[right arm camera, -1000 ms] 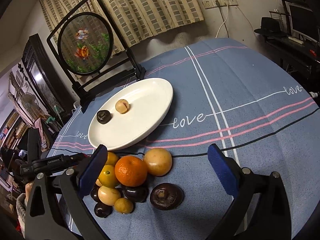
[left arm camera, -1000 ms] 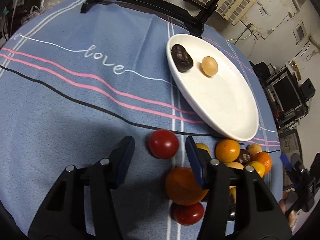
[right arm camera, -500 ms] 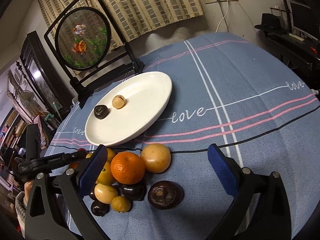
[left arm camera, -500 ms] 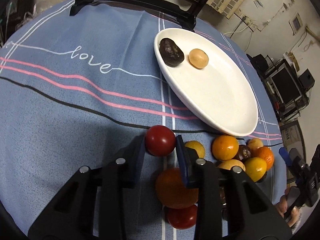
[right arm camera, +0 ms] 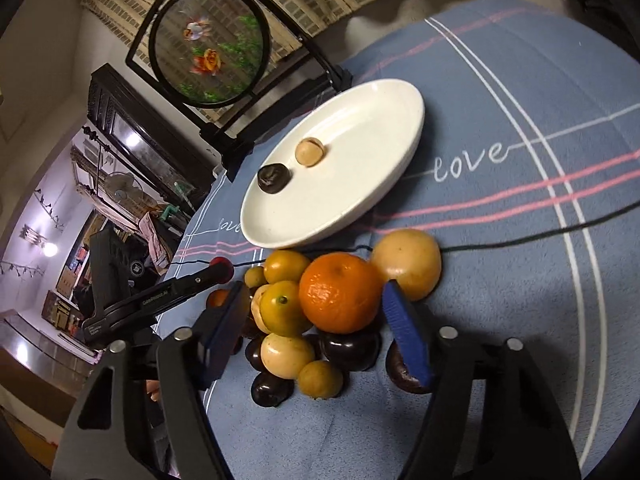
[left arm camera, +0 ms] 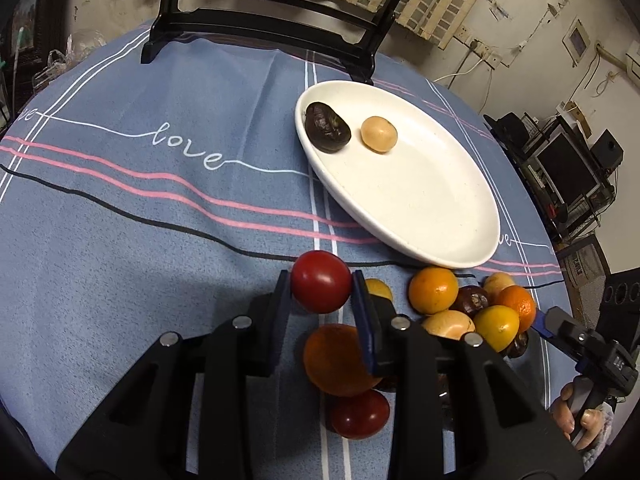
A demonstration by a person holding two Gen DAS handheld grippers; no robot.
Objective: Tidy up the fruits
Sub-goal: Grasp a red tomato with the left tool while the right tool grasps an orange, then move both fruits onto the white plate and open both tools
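Note:
My left gripper point(left arm camera: 320, 290) is shut on a red tomato point(left arm camera: 321, 287) and holds it near the white oval plate point(left arm camera: 440, 216). The plate carries a dark fruit point(left arm camera: 327, 127) and a tan fruit point(left arm camera: 379, 135). A pile of fruit lies by the plate: a large orange point(left arm camera: 338, 360), a second tomato point(left arm camera: 359, 414), several small oranges and dark fruits. My right gripper point(right arm camera: 316, 312) is open, its jaws either side of the pile, around an orange mandarin point(right arm camera: 340, 292) and a yellow-green citrus point(right arm camera: 285, 307). The plate point(right arm camera: 360, 184) shows beyond it.
A black stand with a round embroidered screen point(right arm camera: 210, 46) stands at the table's far edge behind the plate. The blue striped tablecloth point(left arm camera: 140, 208) covers the round table. The left gripper's body point(right arm camera: 152, 300) reaches in from the left in the right wrist view.
My left gripper closed on the red tomato and lifted it. My right gripper moved forward and down over the fruit pile and its jaws narrowed.

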